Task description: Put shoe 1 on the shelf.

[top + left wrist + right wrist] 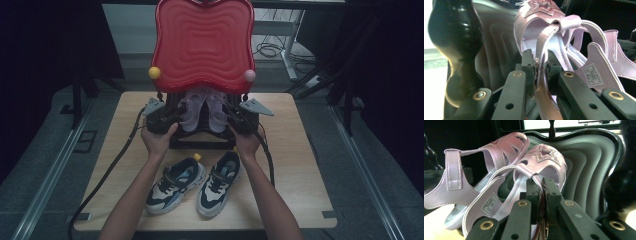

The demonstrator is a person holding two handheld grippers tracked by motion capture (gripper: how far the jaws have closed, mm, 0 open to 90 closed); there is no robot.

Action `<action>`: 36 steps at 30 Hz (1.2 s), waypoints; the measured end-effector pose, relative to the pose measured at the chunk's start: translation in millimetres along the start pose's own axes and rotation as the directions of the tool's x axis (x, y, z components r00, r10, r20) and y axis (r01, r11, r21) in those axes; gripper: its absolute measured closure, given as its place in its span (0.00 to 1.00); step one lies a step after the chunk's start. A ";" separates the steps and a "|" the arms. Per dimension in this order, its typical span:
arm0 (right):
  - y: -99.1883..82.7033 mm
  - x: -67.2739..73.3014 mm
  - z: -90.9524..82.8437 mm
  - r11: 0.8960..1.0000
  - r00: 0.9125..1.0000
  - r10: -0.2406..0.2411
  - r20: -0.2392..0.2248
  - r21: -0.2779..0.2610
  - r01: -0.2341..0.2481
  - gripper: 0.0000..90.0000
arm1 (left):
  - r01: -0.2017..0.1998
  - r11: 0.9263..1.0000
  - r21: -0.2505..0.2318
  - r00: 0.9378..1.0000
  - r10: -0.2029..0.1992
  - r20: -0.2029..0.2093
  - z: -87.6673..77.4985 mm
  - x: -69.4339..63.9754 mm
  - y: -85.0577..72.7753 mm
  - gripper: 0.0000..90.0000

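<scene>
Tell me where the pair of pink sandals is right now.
In the high view, the pink sandals sit mid-table on the black rack under the red tray, between the grippers, beyond the sneakers.

Between the black jaws of the left gripper sits a pale lilac sandal with a glittering pink star on its toe, and the right gripper, also black, has a matching lilac sandal with the same sparkly star. Above both grippers rises a glossy red tray ribbed in wavy rings, with a yellow ball and a pink ball at its lower corners. Behind the grippers, on the light wood table, lie two sneakers in navy, white and light blue
</scene>
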State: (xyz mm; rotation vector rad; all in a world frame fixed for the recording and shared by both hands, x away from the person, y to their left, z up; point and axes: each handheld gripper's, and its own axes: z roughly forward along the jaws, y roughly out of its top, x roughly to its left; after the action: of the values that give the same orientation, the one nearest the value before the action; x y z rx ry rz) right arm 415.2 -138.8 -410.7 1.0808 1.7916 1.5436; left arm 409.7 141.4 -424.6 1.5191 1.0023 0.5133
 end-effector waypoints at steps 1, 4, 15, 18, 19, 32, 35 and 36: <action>-0.1 0.8 0.6 1.000 1.000 -0.004 0.000 0.000 0.004 0.94 | -0.005 1.000 0.001 1.000 0.005 -0.004 0.6 -0.4 -0.5 0.90; -1.1 2.9 2.9 1.000 1.000 -0.010 0.014 0.001 0.010 0.94 | -0.012 1.000 0.003 1.000 0.012 -0.011 2.1 -1.6 -2.4 0.90; -3.3 6.5 7.6 0.999 0.998 -0.043 0.044 -0.005 0.043 0.94 | -0.024 1.000 -0.004 0.999 0.024 -0.030 9.6 -4.2 -7.0 0.90; -3.9 8.7 10.9 0.997 0.995 -0.075 0.062 -0.005 0.075 0.93 | -0.034 0.999 -0.002 0.999 0.034 -0.039 12.9 -4.7 -7.6 0.90; -3.9 8.7 10.9 0.997 0.995 -0.075 0.062 -0.005 0.075 0.93 | -0.041 0.999 -0.001 0.998 0.041 -0.044 13.9 -5.1 -7.6 0.90; -6.8 14.0 23.0 0.986 0.978 -0.166 0.129 0.005 0.166 0.94 | -0.091 0.996 -0.006 0.991 0.090 -0.095 23.8 -7.2 -11.4 0.89; -10.9 16.8 26.4 0.978 0.968 -0.210 0.139 0.039 0.206 0.92 | -0.097 0.995 0.006 0.990 0.097 -0.097 25.9 -5.8 -15.3 0.87; -12.4 17.5 27.6 0.974 0.964 -0.225 0.140 0.048 0.220 0.91 | -0.095 0.995 0.012 0.990 0.096 -0.101 26.4 -4.7 -16.8 0.87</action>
State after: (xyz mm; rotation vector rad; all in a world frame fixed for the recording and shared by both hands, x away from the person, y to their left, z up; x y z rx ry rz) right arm 425.4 -109.4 -426.6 0.9437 1.7761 1.2749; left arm 422.9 121.5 -445.3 1.5658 1.0142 0.6607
